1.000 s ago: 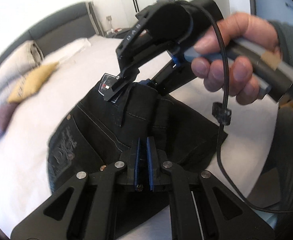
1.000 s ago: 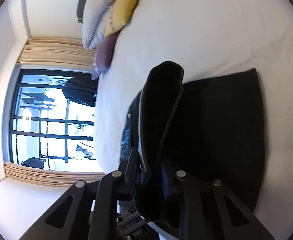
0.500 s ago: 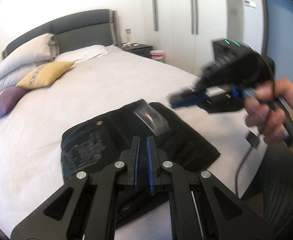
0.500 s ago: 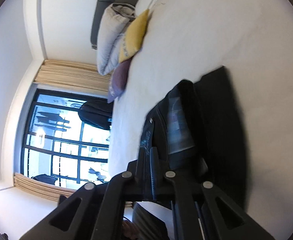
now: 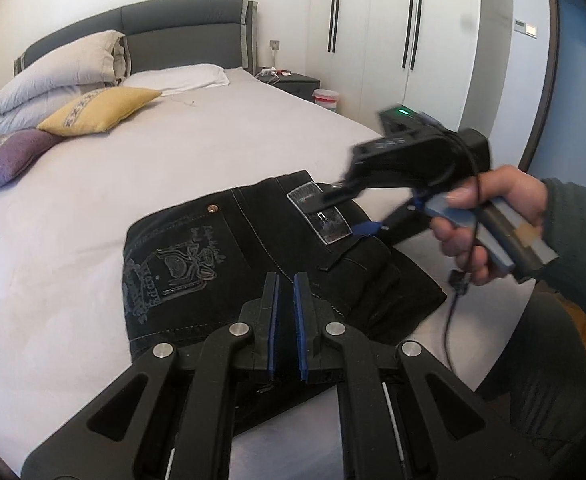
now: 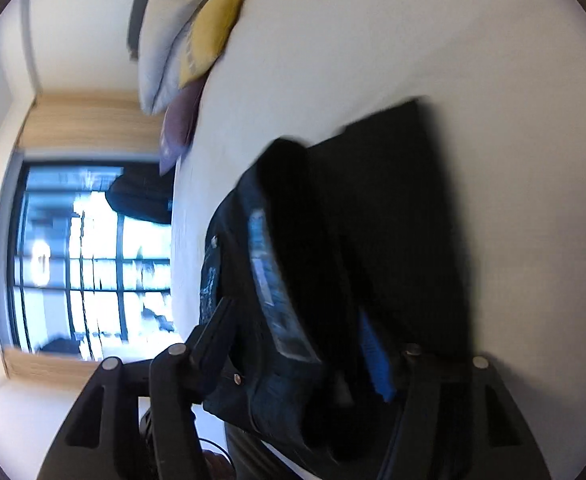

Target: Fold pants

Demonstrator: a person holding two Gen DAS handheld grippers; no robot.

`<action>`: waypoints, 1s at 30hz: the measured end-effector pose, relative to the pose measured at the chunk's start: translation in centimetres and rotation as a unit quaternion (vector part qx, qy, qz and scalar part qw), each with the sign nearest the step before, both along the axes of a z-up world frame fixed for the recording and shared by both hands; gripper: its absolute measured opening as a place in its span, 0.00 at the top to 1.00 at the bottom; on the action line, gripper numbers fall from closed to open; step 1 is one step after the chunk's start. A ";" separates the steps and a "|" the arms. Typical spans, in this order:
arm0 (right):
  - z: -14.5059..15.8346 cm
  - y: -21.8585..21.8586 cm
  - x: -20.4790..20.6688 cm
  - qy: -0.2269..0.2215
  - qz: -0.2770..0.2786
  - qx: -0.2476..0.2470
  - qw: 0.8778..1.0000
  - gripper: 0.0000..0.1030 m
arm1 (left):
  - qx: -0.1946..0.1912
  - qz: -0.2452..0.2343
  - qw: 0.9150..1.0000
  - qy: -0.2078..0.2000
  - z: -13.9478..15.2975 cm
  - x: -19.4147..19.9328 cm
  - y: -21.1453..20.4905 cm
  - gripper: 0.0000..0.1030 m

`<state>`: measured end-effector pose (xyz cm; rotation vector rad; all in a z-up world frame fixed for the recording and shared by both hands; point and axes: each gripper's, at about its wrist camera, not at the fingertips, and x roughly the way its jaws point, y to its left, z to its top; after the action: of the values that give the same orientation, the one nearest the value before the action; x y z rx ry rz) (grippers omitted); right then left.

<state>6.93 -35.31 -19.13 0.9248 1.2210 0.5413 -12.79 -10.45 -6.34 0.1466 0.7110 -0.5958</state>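
Black jeans (image 5: 229,264) lie folded into a compact stack on the white bed (image 5: 93,208), back pocket print and waist label up. My left gripper (image 5: 284,312) hovers above the stack's near edge, its blue pads nearly together with nothing between them. My right gripper (image 5: 349,212) is over the stack's right side, jaws wide apart, one above the waist label and one by the folded edge. In the blurred right wrist view the jeans (image 6: 301,280) fill the space between the right gripper's (image 6: 297,340) spread fingers.
A folded grey duvet (image 5: 57,76), a yellow cushion (image 5: 101,110) and a purple cushion (image 5: 11,156) sit at the bed's head. A dark nightstand (image 5: 293,82) and white wardrobe doors (image 5: 373,32) stand beyond the bed's right side. A large window (image 6: 85,256) shows in the right wrist view.
My right gripper let go of the jeans fold, which dropped flat onto the stack, and its jaws opened wide over the waist label. My left gripper drew back and up, staying shut.
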 end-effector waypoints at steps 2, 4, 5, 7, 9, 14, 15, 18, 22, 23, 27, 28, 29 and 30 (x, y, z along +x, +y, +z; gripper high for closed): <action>0.4 1.6 0.9 -0.003 0.032 -0.016 0.999 0.39 | 0.000 -0.002 1.000 0.003 -0.2 0.1 -0.1 0.94; 0.8 2.7 1.6 -0.007 0.047 -0.035 0.998 0.62 | 0.002 -0.004 1.000 0.006 -0.3 0.2 -0.2 0.94; 1.0 3.1 2.4 -0.009 0.049 -0.045 0.998 0.83 | 0.003 -0.004 1.000 0.007 -0.4 0.2 -0.2 0.94; 1.2 2.8 2.2 -0.017 0.040 -0.049 0.998 0.84 | 0.004 0.000 1.000 0.008 -0.6 0.4 -0.1 0.94; 1.5 2.9 1.6 -0.028 0.037 -0.049 0.998 0.85 | 0.002 0.003 1.000 0.012 -0.7 0.8 0.0 0.94; 2.9 2.4 -0.6 -0.057 0.003 -0.043 0.997 0.86 | -0.005 0.010 1.000 0.015 -0.7 1.3 0.1 0.94; 3.1 1.8 -1.2 -0.060 -0.009 -0.040 0.997 0.86 | -0.005 0.009 1.000 0.013 -0.7 1.4 0.0 0.94; 3.3 0.4 -2.0 -0.064 -0.033 -0.043 0.997 0.86 | -0.003 0.008 1.000 0.012 -0.7 1.7 -0.2 0.94; 1.0 -0.6 -1.9 -0.047 -0.042 -0.059 0.996 0.85 | 0.014 0.007 1.000 0.025 -1.7 2.7 -0.9 0.94; -0.1 -0.8 -1.7 -0.039 -0.048 -0.049 0.997 0.86 | 0.016 0.007 0.999 0.030 -2.0 2.9 -0.9 0.94; -1.1 -1.1 -2.7 -0.042 -0.073 -0.023 0.996 0.86 | 0.011 0.010 0.999 0.042 -2.5 3.3 -0.5 0.94; -0.4 -1.0 -3.0 -0.046 -0.072 -0.030 0.996 0.86 | 0.010 0.012 0.999 0.040 -2.5 3.5 -0.2 0.94; 0.3 -1.0 -3.2 -0.052 -0.073 -0.032 0.995 0.86 | 0.007 0.015 0.999 0.040 -2.5 3.7 0.0 0.94; 1.0 -1.1 -3.6 -0.062 -0.073 -0.035 0.995 0.86 | 0.002 0.020 0.999 0.040 -2.4 4.1 0.2 0.94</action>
<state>3.34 -36.40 -18.12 0.9001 1.0450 0.4292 -8.70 -10.30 -8.74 0.1123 0.7914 -0.5644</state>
